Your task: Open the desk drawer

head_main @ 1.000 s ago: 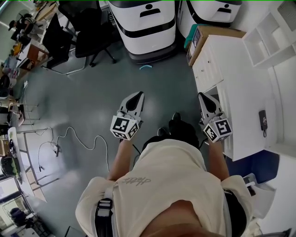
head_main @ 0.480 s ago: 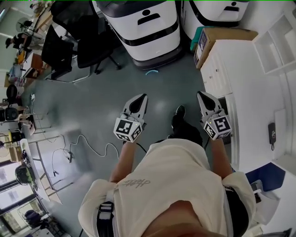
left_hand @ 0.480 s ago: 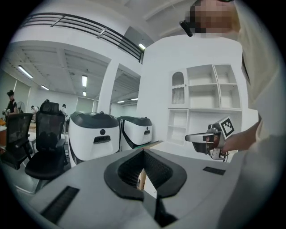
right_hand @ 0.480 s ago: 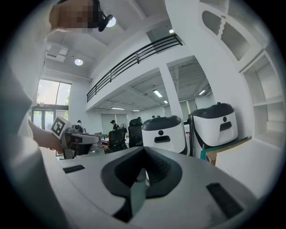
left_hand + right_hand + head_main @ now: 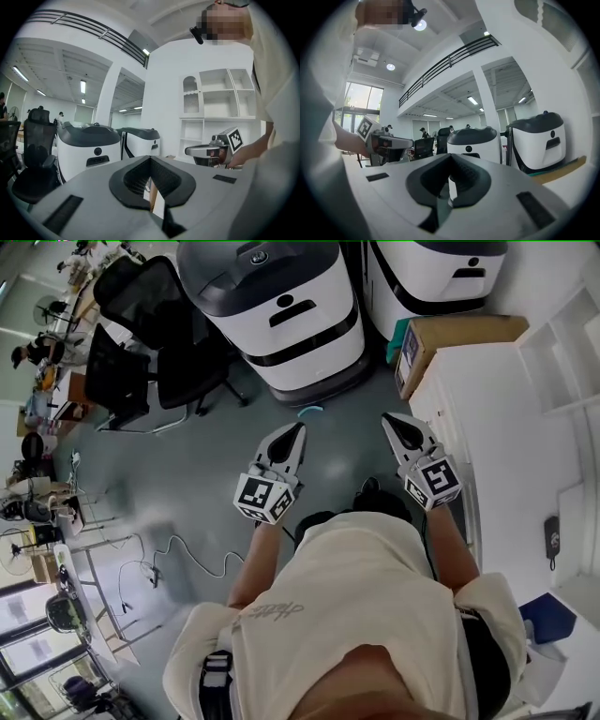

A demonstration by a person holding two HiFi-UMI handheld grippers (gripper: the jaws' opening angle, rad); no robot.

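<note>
Grey left claw (image 5: 296, 430) clenched on nothing, grey right claw (image 5: 389, 420) likewise, both above grey floor (image 5: 211, 460), white worktop (image 5: 511, 418) beside the right.

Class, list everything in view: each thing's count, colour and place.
machines: two, white and dark grey, far floor
office chairs: at least two, black, left of machines
cardboard box: one, brown, desk's far end
desk: one, white, right side
shelf unit: one, white, far right
small device: one, black, on desk
cable: one, white, floor at left
curved piece: one, teal, floor before machines
shirt: one, cream, on the person
left claw: one, grey, shut, empty
right claw: one, grey, shut, empty, beside desk
</note>
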